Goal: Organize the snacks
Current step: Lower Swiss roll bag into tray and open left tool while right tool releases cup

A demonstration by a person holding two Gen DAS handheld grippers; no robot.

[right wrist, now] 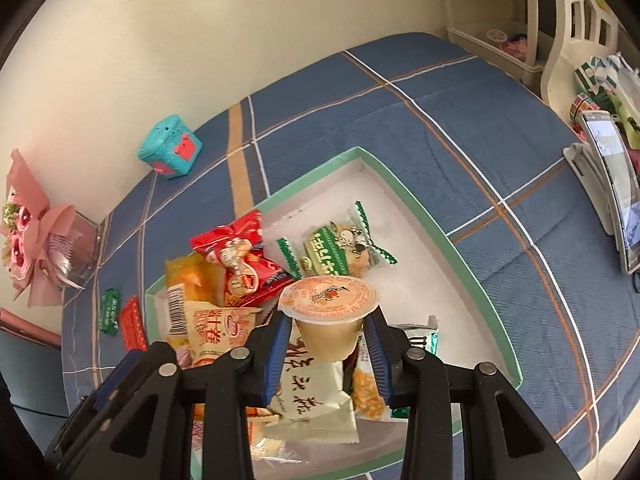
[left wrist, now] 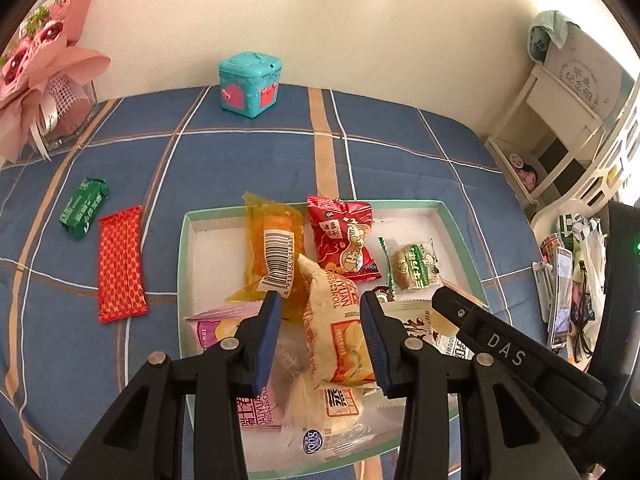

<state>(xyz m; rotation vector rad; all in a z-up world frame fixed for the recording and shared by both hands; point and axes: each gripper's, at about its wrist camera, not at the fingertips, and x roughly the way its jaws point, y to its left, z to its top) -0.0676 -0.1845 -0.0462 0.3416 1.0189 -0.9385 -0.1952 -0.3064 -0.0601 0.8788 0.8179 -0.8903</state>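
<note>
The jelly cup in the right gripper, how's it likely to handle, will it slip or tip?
The jelly cup tapers downward, so it could slide up out of the right gripper, though its wide lid rim may catch. The thin plastic wall probably dents under a hard squeeze. Set down on the loose packets in the box, its narrow base would likely tip.

Surface: bed with blue plaid cover, orange and white stripes, pushed against a cream wall. Directly on it:
- shallow green-rimmed white tray, near centre, holding snack packets
- red patterned packet, left of tray, lying flat
- green packet, just beyond the red one, further left, close by but whether touching unclear
- teal toy box with pink hearts, far edge at the wall
- pink wrapped bouquet in a clear holder, far left corner
</note>
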